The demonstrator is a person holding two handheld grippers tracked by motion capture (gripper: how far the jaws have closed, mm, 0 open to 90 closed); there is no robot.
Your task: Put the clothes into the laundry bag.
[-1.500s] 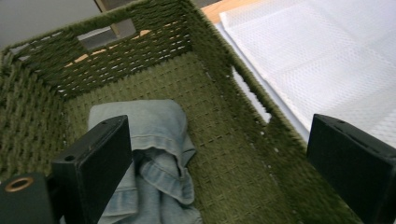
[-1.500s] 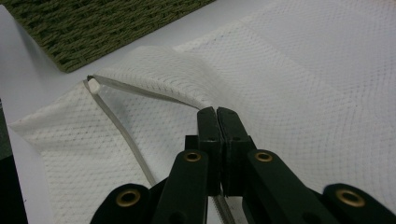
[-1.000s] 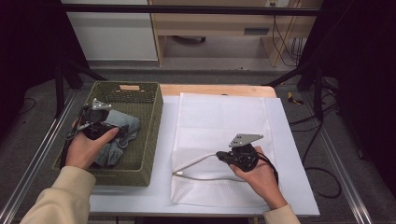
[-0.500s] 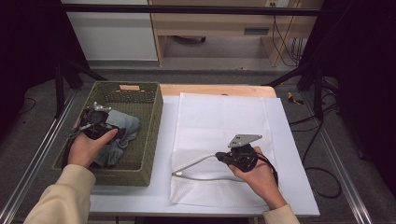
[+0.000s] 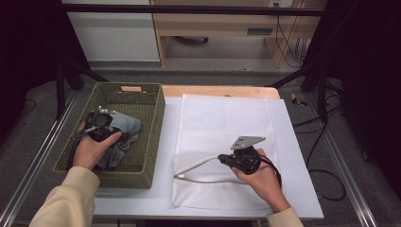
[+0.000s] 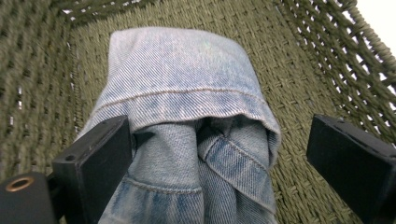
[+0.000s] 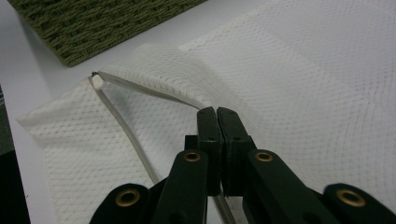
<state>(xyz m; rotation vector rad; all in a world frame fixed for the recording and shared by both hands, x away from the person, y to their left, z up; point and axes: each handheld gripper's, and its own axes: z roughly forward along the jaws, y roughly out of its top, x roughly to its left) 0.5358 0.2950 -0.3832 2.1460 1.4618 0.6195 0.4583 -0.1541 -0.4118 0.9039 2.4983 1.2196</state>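
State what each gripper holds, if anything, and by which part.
The right gripper is shut on the mesh bag, pinching the upper edge of its opening. The left gripper holds nothing: its jaws stand open around the jeans in the basket.

1. The green woven basket (image 5: 151, 137) stands on the white table (image 5: 302, 189), at its left end.
2. The folded blue denim garment (image 5: 124, 130) lies inside the basket.
3. The white mesh laundry bag (image 5: 222, 123) lies flat, just right of the basket.
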